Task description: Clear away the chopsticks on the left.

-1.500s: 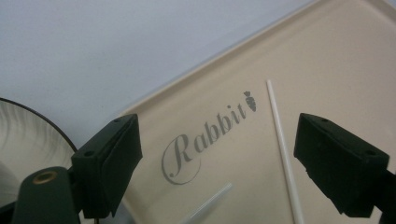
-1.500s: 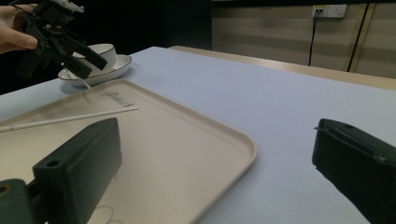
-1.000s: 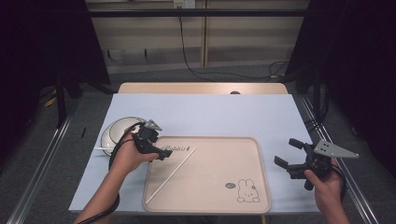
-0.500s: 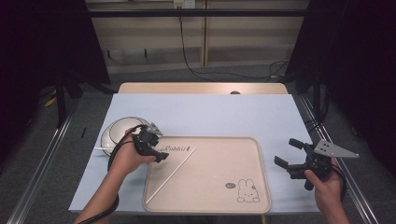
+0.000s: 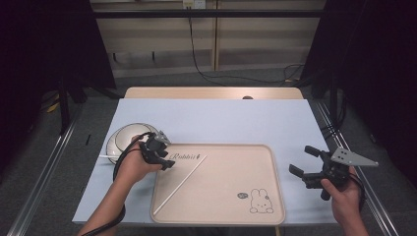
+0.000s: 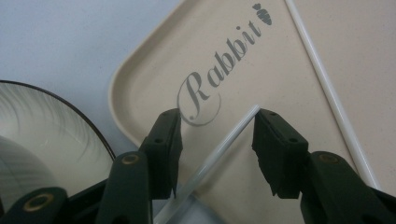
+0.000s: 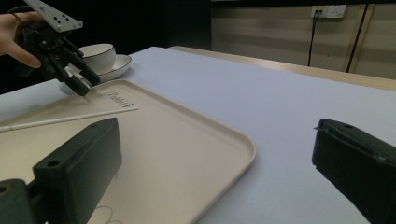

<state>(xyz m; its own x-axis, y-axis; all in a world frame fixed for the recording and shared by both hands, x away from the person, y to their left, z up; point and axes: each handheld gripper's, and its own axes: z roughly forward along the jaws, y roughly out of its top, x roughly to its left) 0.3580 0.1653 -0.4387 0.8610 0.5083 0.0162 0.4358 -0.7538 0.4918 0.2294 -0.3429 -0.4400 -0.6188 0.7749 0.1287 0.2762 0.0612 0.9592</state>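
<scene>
Pale blue table point(image 5: 221, 123) before dark curtains, carrying a beige tray point(image 5: 275, 196). Left gripper point(image 5: 164, 162), at the tray's far-left corner, has been closing around a white stick point(image 6: 219, 149), jaws not yet pressing; right gripper point(image 5: 302, 164) open.

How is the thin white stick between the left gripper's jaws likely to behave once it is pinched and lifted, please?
The white stick looks round and smooth, so it may slip or roll on the tray. It is long and very slender, so probably light and possibly brittle. The left gripper has just been closing around it; its pads are not yet clamped.
</scene>
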